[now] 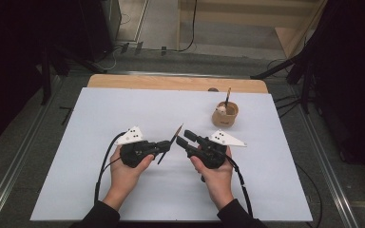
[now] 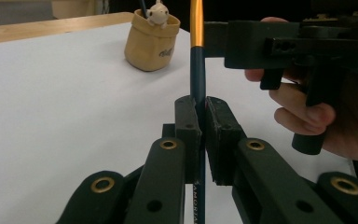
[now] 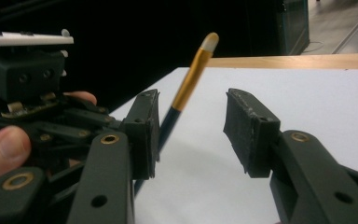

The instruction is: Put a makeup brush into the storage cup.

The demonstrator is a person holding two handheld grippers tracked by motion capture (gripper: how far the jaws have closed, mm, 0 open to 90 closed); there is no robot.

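Left gripper (image 1: 165, 146) has its jaws clenched on a dark blue pencil (image 2: 197, 79) with a gold band and pale eraser end; in the left gripper view the pencil (image 2: 197, 79) stands upright between the two pads, pinched low on its shaft. From the high view the pencil (image 1: 171, 142) is held clear above the white worktop (image 1: 123, 109), tilted, between the two grippers near the middle. Right gripper (image 1: 184, 137) sits just beside it, jaws released and apart; in the right gripper view the pencil (image 3: 186, 91) leans close against the near pad while the other pad stands well off, so nothing is gripped there. Both hands hold the grippers, left hand (image 1: 126, 171) and right hand (image 1: 216, 173), sleeves dark. Farther back on the worktop, toward the right, a small tan pen pot (image 1: 225, 114) stands upright with a little pale figure and another pencil stuck in it. Bare wood edge (image 1: 171, 81) runs along the far side of the worktop.
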